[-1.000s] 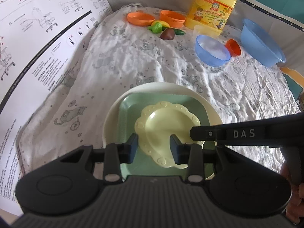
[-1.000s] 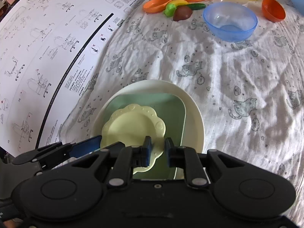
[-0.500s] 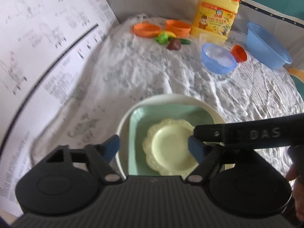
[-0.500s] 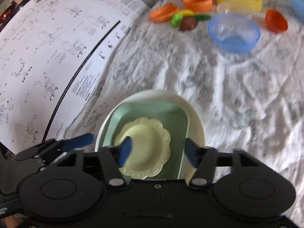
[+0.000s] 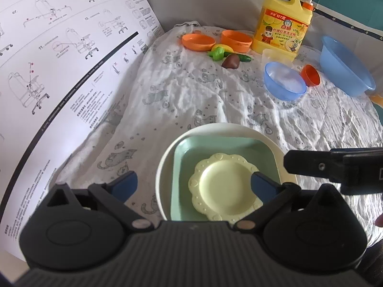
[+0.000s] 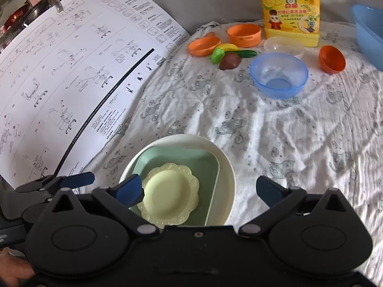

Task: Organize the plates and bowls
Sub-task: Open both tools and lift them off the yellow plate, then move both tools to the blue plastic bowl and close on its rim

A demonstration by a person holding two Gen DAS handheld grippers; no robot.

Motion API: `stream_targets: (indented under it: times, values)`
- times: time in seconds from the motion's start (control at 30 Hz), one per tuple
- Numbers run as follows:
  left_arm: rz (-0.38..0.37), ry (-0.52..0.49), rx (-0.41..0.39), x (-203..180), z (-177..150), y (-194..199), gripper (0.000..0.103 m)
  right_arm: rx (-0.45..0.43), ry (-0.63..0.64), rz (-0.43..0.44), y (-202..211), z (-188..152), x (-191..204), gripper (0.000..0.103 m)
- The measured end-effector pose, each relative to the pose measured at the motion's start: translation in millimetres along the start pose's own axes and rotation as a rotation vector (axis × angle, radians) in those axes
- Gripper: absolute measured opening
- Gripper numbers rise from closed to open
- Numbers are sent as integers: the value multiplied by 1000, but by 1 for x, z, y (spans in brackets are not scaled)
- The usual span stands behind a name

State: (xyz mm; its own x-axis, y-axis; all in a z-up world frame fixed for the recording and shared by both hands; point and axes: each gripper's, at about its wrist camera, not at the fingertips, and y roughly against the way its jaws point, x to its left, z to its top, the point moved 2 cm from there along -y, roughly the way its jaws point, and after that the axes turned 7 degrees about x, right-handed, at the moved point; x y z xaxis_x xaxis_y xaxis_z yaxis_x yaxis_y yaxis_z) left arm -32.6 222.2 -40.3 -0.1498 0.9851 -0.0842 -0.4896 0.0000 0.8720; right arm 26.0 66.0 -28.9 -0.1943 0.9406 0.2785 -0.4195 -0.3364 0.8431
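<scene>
Having just spread wide, left tongs and right tongs empty, above stacked plates.

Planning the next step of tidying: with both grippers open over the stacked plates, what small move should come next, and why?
Probably swing the right gripper toward the translucent blue bowl. The scalloped pale yellow plate already lies in the square green plate on the round white plate. Both grippers' jaws have just been opening and hold nothing; the left gripper could wait.
</scene>
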Motion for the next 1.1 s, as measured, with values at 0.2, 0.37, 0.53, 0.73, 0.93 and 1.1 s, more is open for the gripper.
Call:
stream_targets:
  times: [0.2, 0.37, 0.53, 0.73, 0.93, 1.1]
  values:
    - [6, -24, 5, -12, 4, 1, 103, -23, -51, -3, 10, -4, -19, 103]
    - [7, -41, 8, -27, 12, 0, 103, -42, -107, -9, 15, -5, -37, 103]
    - [14, -61, 9, -44, 25, -7, 103, -58, -188, -21, 19, -5, -68, 103]
    - [11, -61, 8, -64, 47, -23, 103, -74, -277, -44, 22, -3, -105, 103]
    - [-6, -56, 0, -84, 79, -42, 103, -101, -338, -78, 22, 10, -139, 103]
    - [2, -92, -21, -106, 111, -59, 103, -117, -396, -88, 20, 27, -166, 103]
